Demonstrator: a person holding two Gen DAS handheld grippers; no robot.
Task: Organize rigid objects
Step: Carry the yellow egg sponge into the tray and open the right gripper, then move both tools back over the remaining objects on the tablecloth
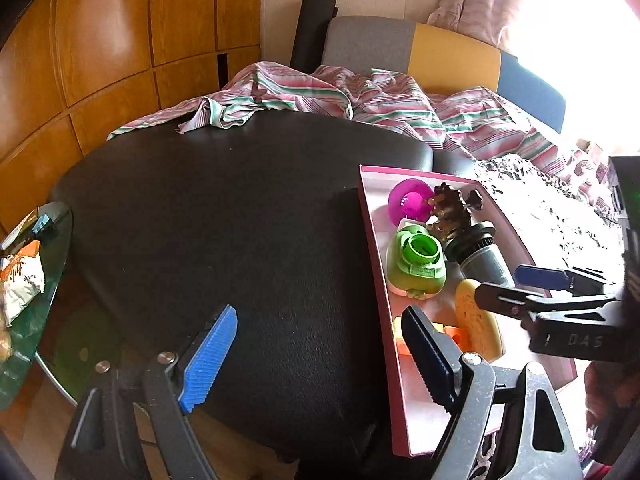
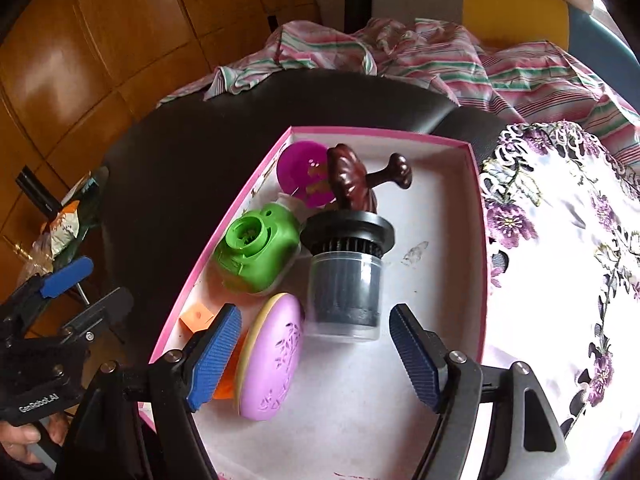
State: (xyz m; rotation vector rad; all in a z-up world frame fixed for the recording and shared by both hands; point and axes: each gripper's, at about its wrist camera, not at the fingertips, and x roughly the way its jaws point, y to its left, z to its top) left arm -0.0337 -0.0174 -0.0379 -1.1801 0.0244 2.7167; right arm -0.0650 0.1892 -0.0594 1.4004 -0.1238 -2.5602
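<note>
A pink-rimmed box (image 2: 380,133) on the black table holds a magenta round piece (image 2: 303,176), a brown wooden ornament (image 2: 352,188), a green camera-shaped toy (image 2: 256,252), a black filter in a clear cup (image 2: 344,280), an orange block (image 2: 196,316) and a lilac disc (image 2: 272,356). My right gripper (image 2: 316,356) hangs open over the box. The disc stands on edge close to its left pad, far from the right pad. My left gripper (image 1: 318,360) is open and empty, straddling the box's left wall (image 1: 372,240). The right gripper (image 1: 504,286) reaches in from the right above the disc (image 1: 476,324).
A striped cloth (image 1: 360,100) lies bunched at the table's far edge before chair backs (image 1: 452,56). A floral lace cloth (image 2: 560,240) covers the table right of the box. A glass side table (image 1: 36,280) with snack bags stands at the left, and wooden panelling (image 1: 120,40) lies behind.
</note>
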